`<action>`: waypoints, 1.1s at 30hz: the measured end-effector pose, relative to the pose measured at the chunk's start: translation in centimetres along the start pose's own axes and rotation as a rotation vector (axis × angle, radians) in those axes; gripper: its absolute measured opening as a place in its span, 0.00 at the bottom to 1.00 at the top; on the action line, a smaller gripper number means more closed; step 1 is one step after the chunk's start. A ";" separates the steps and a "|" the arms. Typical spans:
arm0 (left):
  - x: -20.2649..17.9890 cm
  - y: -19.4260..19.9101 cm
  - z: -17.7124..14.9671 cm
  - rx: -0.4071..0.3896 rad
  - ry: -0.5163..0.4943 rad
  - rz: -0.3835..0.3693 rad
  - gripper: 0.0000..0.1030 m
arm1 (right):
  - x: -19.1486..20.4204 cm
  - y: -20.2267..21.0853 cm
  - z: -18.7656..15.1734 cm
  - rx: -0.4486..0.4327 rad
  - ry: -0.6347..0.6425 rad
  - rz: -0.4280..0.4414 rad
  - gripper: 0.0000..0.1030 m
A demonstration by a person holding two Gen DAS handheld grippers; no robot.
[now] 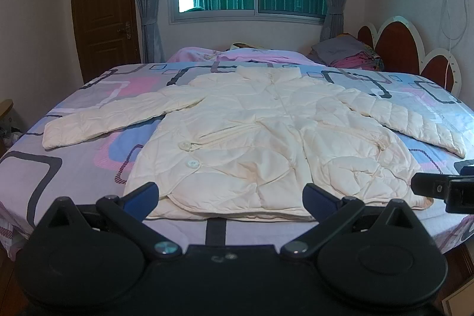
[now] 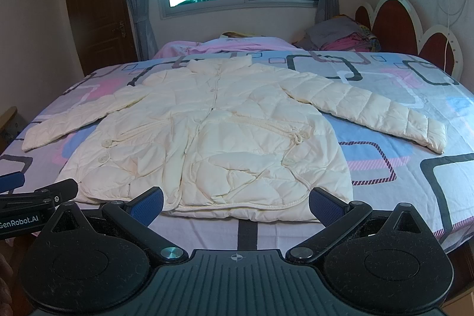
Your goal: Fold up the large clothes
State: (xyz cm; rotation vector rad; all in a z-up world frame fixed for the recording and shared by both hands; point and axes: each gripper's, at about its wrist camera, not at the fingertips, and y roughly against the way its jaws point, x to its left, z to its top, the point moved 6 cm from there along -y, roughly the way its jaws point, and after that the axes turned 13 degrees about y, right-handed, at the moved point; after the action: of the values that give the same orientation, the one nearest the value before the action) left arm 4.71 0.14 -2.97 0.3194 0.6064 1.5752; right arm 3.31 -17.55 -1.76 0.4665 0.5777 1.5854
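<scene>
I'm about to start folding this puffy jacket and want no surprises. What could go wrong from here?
The cream jacket looks puffy and slick, so folds may spring open. Its hem lies near the bed edge, so it could slide off. Both sleeves are spread wide, a long reach for the open left hand-held gripper and right hand-held gripper.

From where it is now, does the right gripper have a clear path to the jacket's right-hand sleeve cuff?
Probably yes. The right tongs are open at the cream quilted jacket's hem, and only bare patterned bedsheet lies between them and the outstretched sleeve cuff.
</scene>
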 end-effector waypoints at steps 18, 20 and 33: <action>0.1 -0.4 -0.1 0.008 -0.009 0.009 1.00 | -0.5 -0.7 0.1 0.007 -0.014 -0.006 1.00; 0.1 -0.8 0.0 0.013 -0.012 0.011 1.00 | -0.8 -1.2 0.0 0.009 -0.024 -0.010 1.00; -0.7 -6.7 2.7 0.029 -0.038 -0.005 1.00 | -3.4 -6.9 2.6 0.020 -0.071 -0.070 1.00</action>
State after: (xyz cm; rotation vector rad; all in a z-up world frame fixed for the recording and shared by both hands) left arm 11.81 -0.03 -4.40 0.3684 0.6003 1.5532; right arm 10.65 -20.30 -3.83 0.5103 0.5504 1.4918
